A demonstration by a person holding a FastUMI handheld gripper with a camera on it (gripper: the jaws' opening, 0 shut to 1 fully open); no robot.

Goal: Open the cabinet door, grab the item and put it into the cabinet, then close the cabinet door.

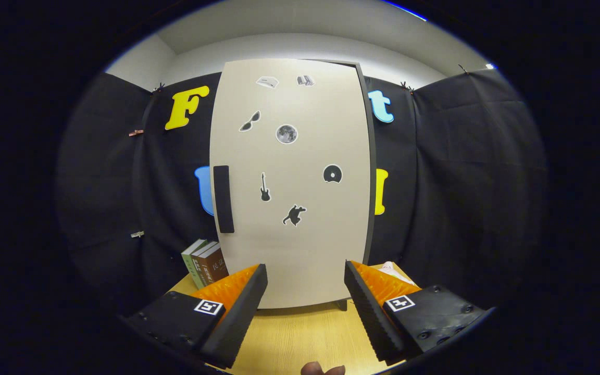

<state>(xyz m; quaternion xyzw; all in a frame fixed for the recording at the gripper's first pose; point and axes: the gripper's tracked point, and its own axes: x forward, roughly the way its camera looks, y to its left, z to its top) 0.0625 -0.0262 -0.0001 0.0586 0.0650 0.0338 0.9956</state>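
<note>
The gripper point(305, 291) is hovering above the wooden table point(300, 338) with its fingers point(242, 312) spread wide and nothing between them. Straight ahead, beyond the fingertips, the beige cabinet door point(289, 182) is standing shut, flush against its dark frame and dotted with small stickers. Its dark vertical handle point(223, 199) is sitting ahead and to the left of the left finger, so the door looks hinged on the far right. Just behind the left finger, a few upright books point(205, 263) are leaning beside the cabinet; they may be the item to stow, though I cannot tell whether one is already inside. A pale object point(391, 266) is peeking out behind the right finger, too hidden to name. A shut door and an empty gripper would suit either an approach toward the handle or a retreat after closing.
</note>
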